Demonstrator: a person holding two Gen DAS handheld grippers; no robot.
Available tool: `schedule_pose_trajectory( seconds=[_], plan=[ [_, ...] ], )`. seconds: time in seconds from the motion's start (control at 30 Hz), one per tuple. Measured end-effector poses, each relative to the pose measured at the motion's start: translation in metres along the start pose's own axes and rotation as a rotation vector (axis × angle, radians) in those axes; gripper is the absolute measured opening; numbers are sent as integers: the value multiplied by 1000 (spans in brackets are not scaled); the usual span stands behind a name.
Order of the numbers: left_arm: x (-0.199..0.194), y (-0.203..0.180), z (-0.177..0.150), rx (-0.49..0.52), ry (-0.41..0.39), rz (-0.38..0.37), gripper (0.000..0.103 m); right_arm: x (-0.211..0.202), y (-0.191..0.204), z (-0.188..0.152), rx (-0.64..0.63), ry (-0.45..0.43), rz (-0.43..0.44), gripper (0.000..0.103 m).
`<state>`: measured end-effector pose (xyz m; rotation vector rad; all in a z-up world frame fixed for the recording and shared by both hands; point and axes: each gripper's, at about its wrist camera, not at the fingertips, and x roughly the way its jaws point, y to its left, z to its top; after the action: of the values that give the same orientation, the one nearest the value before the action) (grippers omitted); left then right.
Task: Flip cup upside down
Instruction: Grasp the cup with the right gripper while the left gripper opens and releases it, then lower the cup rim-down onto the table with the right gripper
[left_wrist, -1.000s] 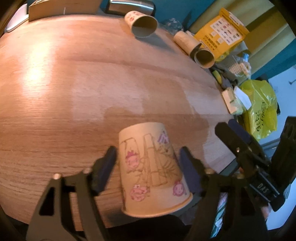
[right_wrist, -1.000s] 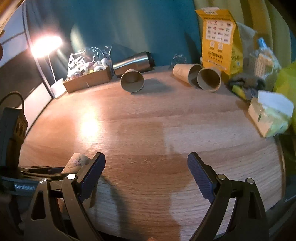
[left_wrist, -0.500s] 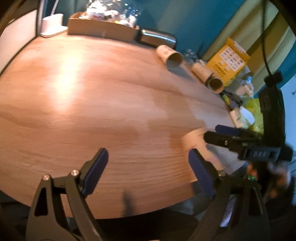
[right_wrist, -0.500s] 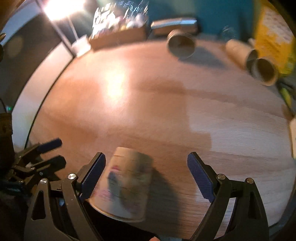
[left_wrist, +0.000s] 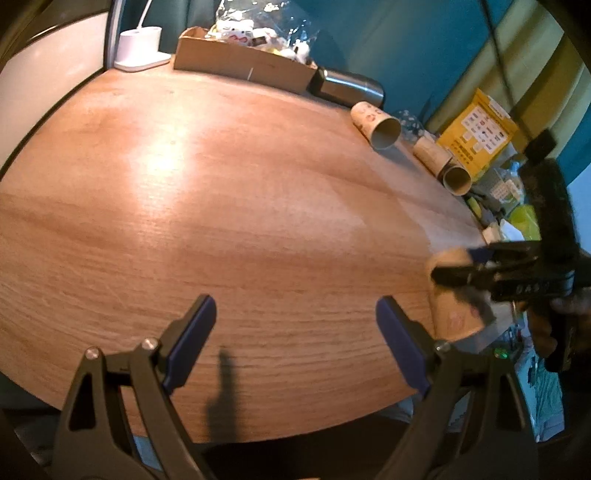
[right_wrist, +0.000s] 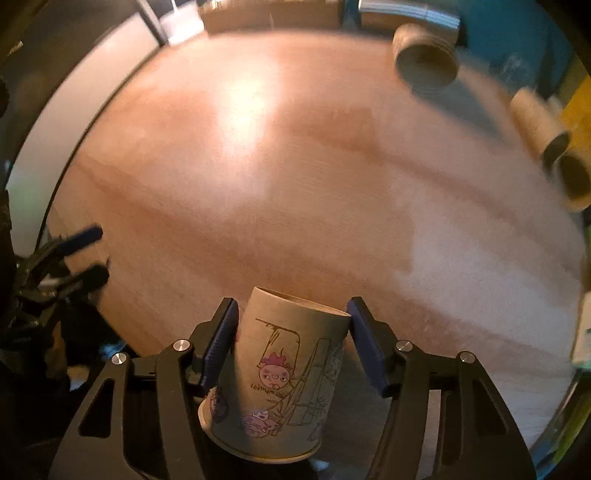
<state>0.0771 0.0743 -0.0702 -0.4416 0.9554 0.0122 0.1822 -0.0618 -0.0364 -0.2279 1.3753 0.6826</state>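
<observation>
A: Item one, right gripper (right_wrist: 291, 343)?

B: I see it low over the near edge of the table (right_wrist: 295, 192), fingers pointing across the top. The cup (right_wrist: 280, 376) sits between its pads, base away from the camera, rim toward it, tilted a little left. The left pad is touching the cup wall; the right pad looks at the wall or just off it, so I cannot tell whether the grip is closed on it. From the left wrist camera the same cup (left_wrist: 456, 317) stands rim-down at the table's right near edge, with the right gripper (left_wrist: 452, 264) reaching in from the right around its upper part.

A: Item two, left gripper (left_wrist: 295, 332)?

B: Jaws spread wide, nothing between them, hanging over the near edge with bare wood ahead. In the right view it shows at the far left, (right_wrist: 88, 254), well apart from the cup.

A: Containers?

B: One box (left_wrist: 240, 64) at the far edge, holding small white toys in clear wrap. A steel flask (left_wrist: 349, 88) on its side beside it. Three paper cups lying on their sides, mouths toward me, insides bare: one (left_wrist: 376, 125) near the flask, two (left_wrist: 443, 166) together at the right edge. A yellow bag (left_wrist: 480, 133) stands behind those.
</observation>
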Motion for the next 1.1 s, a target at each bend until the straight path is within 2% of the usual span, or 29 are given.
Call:
schedule_pose_trajectory(
  seconds=[0.07, 0.17, 0.23, 0.27, 0.33, 0.43, 0.6, 0.67, 0.8, 1.0, 1.1],
  plan=[
    [-2, -1, 1, 16, -14, -1, 90, -18, 10, -5, -36, -144, -40, 63],
    [-2, -5, 3, 58, -22, 5, 90, -38, 31, -26, -129, -416, -242, 63],
    [-1, -8, 3, 76, -23, 6, 90, -45, 41, -48, -131, -585, -291, 63],
    [-1, -9, 3, 81, -26, 1, 90, -45, 43, -55, -128, -648, -312, 63],
    [0, -11, 2, 95, -34, 7, 90, -37, 42, -71, -108, -752, -411, 63],
    [1, -12, 3, 100, -60, -2, 90, -32, 34, -93, 7, -853, -463, 63],
    [2, -15, 2, 124, -120, -7, 90, -21, 41, -126, 33, -982, -573, 63],
    [6, -16, 0, 126, -122, -12, 90, -14, 47, -133, 6, -1008, -626, 63],
    [8, -17, -5, 126, -129, -17, 90, 1, 50, -148, -6, -1044, -668, 64],
    [4, -21, -14, 141, -166, -3, 90, 5, 53, -156, -11, -1083, -683, 64],
    [4, -22, -14, 132, -160, -12, 90, 8, 49, -155, 18, -1046, -630, 64]
  ],
)
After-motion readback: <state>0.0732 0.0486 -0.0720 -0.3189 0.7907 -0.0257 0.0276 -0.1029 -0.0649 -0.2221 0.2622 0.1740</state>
